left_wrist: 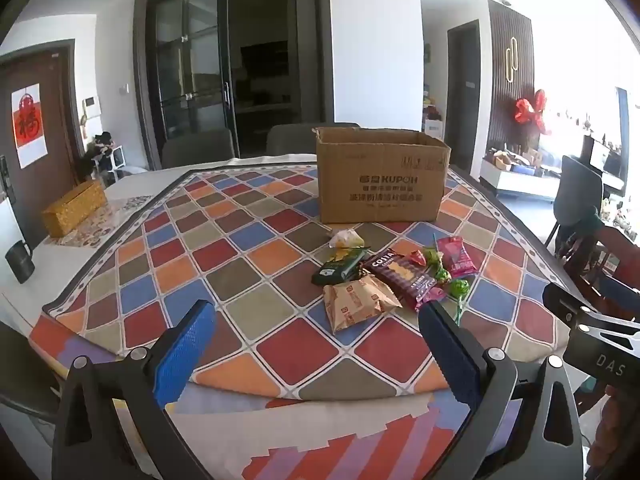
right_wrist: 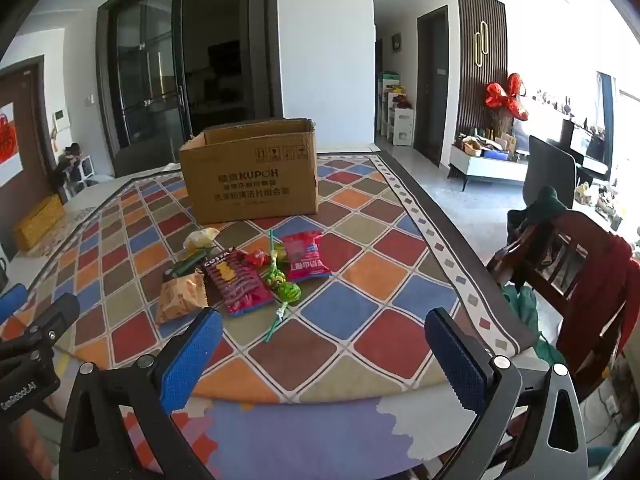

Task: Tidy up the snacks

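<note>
A heap of snacks lies on the checked tablecloth (left_wrist: 248,240) in front of an open cardboard box (left_wrist: 380,176) (right_wrist: 252,184). In it are a tan packet (left_wrist: 358,304) (right_wrist: 180,296), a maroon Costa packet (left_wrist: 404,280) (right_wrist: 236,284), a dark green packet (left_wrist: 340,268), a pink packet (left_wrist: 456,256) (right_wrist: 306,256), green lollipops (left_wrist: 458,288) (right_wrist: 288,292) and a pale wrapped sweet (left_wrist: 346,238) (right_wrist: 202,238). My left gripper (left_wrist: 316,336) stands open, short of the heap, nothing between its pads. My right gripper (right_wrist: 324,340) is open too, near the table's front edge, to the right of the snacks.
A yellow tissue box (left_wrist: 74,208) and a dark mug (left_wrist: 20,260) sit at the table's left. A wooden chair (right_wrist: 580,280) draped with red cloth stands right of the table. Chairs stand behind the far edge.
</note>
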Demonstrator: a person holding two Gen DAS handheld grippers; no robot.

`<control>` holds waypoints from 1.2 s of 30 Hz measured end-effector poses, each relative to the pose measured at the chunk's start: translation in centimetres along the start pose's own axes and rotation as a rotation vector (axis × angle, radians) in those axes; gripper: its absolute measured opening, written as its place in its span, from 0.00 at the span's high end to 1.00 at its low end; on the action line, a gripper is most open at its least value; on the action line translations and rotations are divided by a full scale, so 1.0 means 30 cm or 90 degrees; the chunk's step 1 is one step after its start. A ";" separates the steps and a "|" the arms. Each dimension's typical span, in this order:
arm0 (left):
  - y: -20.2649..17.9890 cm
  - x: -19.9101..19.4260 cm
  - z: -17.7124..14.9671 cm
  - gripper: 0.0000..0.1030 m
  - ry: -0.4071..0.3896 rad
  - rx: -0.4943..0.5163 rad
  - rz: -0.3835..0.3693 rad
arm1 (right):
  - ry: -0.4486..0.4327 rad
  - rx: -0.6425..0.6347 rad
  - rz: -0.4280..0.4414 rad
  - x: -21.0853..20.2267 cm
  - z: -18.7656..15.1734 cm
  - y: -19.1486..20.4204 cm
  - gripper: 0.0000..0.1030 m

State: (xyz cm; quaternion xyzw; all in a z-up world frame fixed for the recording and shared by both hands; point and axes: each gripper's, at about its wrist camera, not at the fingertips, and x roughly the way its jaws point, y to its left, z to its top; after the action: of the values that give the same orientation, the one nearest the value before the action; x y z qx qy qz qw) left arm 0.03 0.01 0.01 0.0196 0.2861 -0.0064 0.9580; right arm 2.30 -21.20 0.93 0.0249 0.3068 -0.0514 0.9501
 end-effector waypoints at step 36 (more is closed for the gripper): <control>0.001 -0.004 -0.010 0.00 -0.007 -0.003 0.002 | -0.001 -0.002 -0.001 -0.005 -0.004 -0.003 0.01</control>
State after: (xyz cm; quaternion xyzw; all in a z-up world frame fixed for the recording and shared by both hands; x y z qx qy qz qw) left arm -0.24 0.04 -0.18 0.0179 0.2805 -0.0047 0.9597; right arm 2.10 -21.28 0.94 0.0228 0.3064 -0.0518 0.9502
